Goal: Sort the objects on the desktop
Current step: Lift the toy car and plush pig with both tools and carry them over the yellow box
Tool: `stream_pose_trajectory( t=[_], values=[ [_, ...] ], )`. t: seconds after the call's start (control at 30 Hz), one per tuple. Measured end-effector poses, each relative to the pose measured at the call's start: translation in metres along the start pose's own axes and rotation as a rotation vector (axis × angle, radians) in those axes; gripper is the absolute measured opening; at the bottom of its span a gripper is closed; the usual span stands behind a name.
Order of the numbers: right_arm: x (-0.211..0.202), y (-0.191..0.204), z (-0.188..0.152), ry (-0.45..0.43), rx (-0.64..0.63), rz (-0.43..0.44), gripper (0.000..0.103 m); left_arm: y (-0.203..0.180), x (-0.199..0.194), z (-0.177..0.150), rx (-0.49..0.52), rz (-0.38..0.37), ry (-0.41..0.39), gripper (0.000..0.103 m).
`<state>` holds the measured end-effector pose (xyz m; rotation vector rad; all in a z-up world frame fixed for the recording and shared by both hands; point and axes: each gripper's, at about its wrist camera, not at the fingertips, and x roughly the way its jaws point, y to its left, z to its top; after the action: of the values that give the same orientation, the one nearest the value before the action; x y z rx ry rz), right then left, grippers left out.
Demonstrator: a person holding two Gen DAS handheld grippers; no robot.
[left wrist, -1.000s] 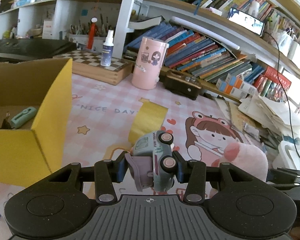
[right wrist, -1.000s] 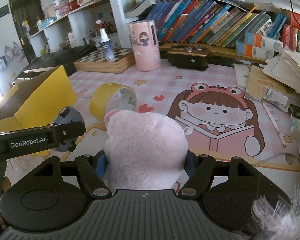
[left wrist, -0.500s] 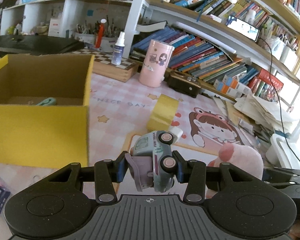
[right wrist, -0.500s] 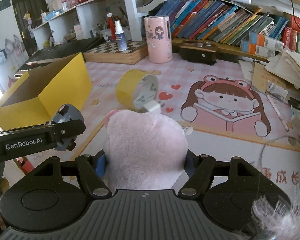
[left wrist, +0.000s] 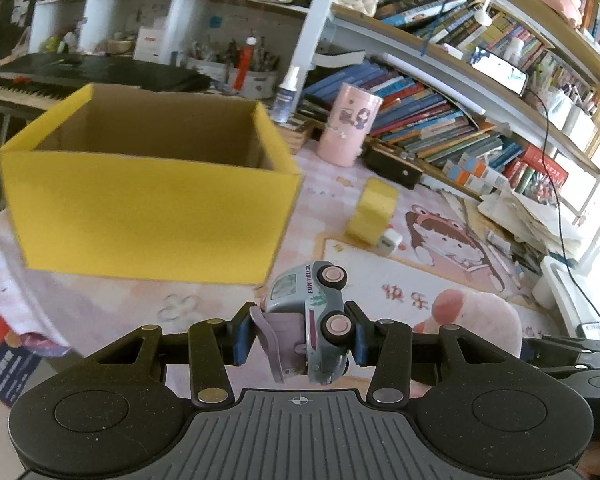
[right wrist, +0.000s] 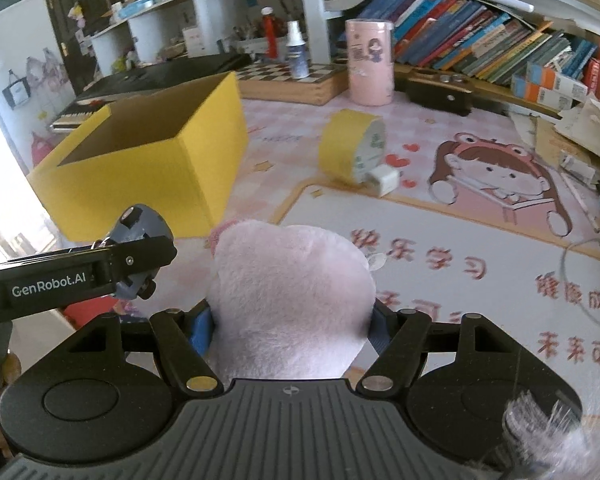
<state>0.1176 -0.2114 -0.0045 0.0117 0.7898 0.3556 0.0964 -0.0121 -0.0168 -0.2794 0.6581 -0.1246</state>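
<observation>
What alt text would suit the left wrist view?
The left hand-held gripper grips a grey-green toy truck by its sides, above a pink cartoon desk mat. An open yellow cardboard box stands ahead to the left, a yellow tape roll further right.

My desk under a pink cartoon mat point(right wrist: 440, 264), white bookshelves point(left wrist: 440, 64) crammed with books, a piano keyboard point(left wrist: 16, 90), dark door point(right wrist: 66, 4), bright daylight.

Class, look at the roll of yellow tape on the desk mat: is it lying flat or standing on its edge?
Standing on its edge. The yellow tape roll rests on its curved band, its round face turned sideways, with a small white block beside it.
</observation>
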Motion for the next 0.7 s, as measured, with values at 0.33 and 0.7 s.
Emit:
stream_pose_trajectory(
  t=[0.33,0.7],
  values=[
    [-0.003,0.053,-0.022,0.029,-0.022,0.059,0.07,0.042,-0.041,-0.017,-0.024,0.057,-0.012,0.045],
    [-0.002,0.107,-0.035,0.033,-0.074,0.143,0.07,0.081,-0.081,-0.027,-0.063,0.131,-0.058,0.046]
  ],
)
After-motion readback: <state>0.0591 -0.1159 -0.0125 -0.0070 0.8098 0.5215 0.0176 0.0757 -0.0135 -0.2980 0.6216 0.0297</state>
